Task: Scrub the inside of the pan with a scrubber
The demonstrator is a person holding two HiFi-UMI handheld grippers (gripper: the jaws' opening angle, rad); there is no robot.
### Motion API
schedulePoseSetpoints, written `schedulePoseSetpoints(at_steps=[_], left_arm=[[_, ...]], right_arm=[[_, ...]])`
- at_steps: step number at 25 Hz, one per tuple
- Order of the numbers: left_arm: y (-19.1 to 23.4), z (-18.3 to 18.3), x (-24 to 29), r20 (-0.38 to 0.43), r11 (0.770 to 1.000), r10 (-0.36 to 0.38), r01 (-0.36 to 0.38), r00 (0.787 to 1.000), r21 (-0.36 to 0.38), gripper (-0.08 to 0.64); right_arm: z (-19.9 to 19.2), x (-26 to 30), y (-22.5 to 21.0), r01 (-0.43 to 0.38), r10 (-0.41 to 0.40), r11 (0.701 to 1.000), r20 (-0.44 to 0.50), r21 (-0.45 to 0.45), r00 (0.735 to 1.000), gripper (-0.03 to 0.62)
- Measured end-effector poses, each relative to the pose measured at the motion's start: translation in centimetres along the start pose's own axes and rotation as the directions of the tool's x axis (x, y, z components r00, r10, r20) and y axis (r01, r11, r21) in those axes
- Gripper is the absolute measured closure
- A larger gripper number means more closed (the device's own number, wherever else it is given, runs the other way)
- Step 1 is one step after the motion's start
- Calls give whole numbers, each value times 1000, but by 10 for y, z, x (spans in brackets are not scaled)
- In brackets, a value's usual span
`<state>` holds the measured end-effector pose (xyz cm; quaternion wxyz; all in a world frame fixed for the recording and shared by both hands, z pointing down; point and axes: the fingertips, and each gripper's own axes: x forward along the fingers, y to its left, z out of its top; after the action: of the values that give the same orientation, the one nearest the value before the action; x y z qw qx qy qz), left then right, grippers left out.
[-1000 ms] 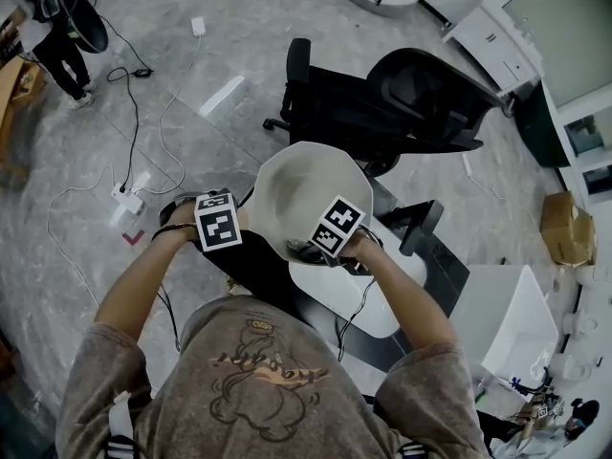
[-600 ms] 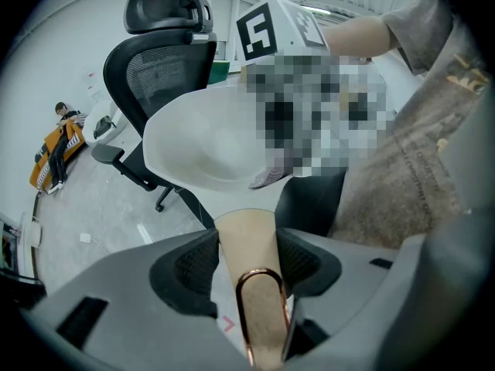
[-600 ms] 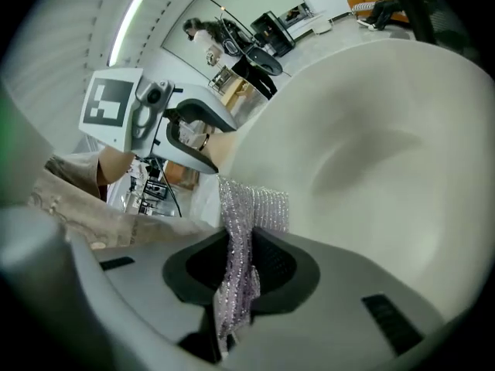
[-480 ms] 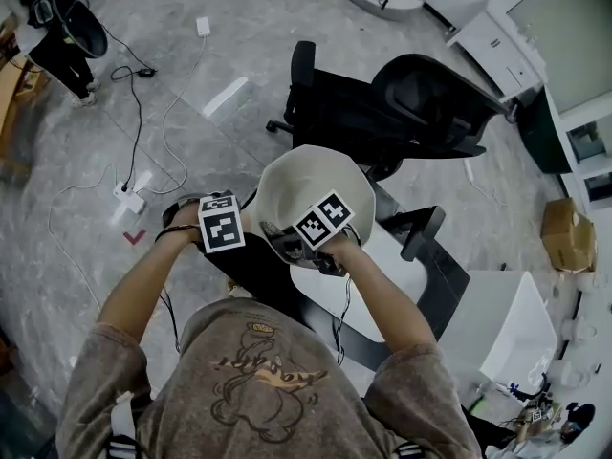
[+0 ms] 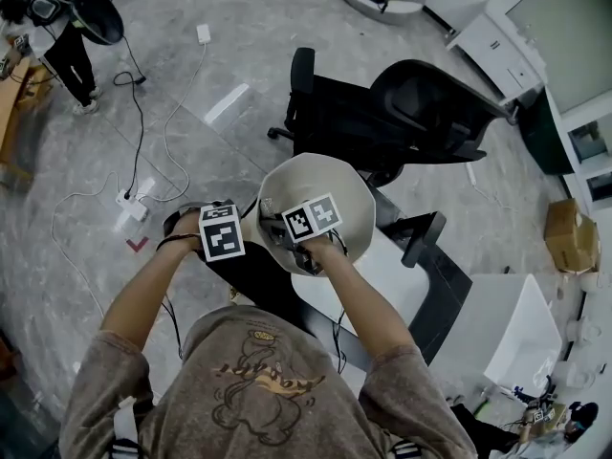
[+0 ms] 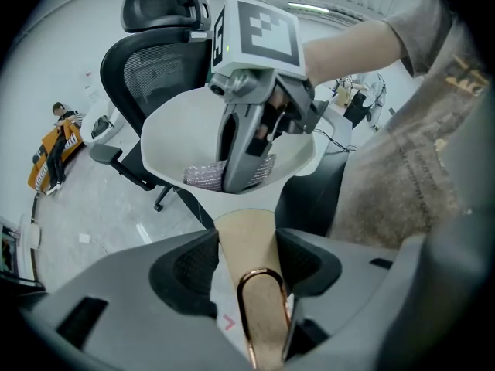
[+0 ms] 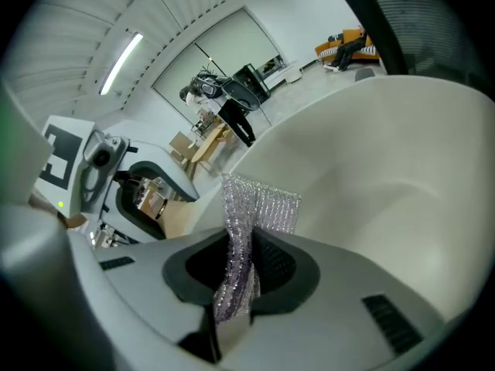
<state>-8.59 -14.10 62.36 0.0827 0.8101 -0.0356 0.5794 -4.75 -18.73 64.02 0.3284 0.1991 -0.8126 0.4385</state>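
Scrubber [image 7: 259, 207] in right tool [image 7: 236, 275] low inside pan [image 7: 371, 176], wide bare room beyond.

black office chair [image 5: 421, 103], cardboard box [image 5: 571, 235], maybe a floor power strip [image 5: 130, 204]

Right gripper [image 7: 236, 284] jaws pinching silvery scrubber [image 7: 251, 222] — inside pale pan [image 7: 387, 184], left gripper [image 7: 85, 172] beyond

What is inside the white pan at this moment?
The right gripper reaches into the pan, its jaws shut on a silvery mesh scrubber. The part of the pan bottom beneath the gripper is covered, so whether anything else lies there cannot be seen.
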Motion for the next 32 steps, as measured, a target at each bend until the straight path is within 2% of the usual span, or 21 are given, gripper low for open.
schedulePoseSetpoints(at_steps=[4, 7, 10, 12, 15, 20, 22, 25, 28, 32], left_arm=[[0, -1, 0, 4, 1000, -1, 1, 1000, -3, 319], [1, -1, 0, 11, 1000, 1, -1, 1000, -4, 319], [0, 0, 0, 18, 1000, 2, -2, 1000, -5, 319], [0, -1, 0, 19, 1000, 2, -2, 1000, -7, 319], [1, -1, 0, 21, 1000, 7, -7, 1000, -9, 319], [1, -1, 0, 37, 1000, 14, -14, 999, -15, 319], [1, -1, 0, 47, 1000, 20, -19, 999, -19, 319], [2, -1, -1, 59, 999, 45, -44, 997, -20, 319], [3, 2, -12, 93, 995, 94, -92, 991, -23, 319], [5, 14, -46, 203, 988, 146, -134, 968, -75, 322]], right_arm=[[10, 5, -19, 102, -102, 995, 69, -1, 992, 510], [13, 6, -36, 204, -200, 978, 95, -33, 975, 511], [13, 3, -51, 320, -311, 940, 95, -117, 946, 510], [13, -2, -60, 370, -359, 917, 96, -150, 928, 509], [13, -14, -76, 427, -416, 892, 102, -150, 904, 509], [4, -47, -114, 550, -542, 823, 94, -142, 835, 509], [-2, -60, -126, 577, -571, 809, 80, -111, 817, 509], [-8, -71, -133, 592, -588, 802, 72, -82, 806, 509], [-10, -80, -129, 594, -588, 800, 85, -83, 804, 509], [-13, -93, -122, 574, -566, 817, 122, -47, 816, 509]])
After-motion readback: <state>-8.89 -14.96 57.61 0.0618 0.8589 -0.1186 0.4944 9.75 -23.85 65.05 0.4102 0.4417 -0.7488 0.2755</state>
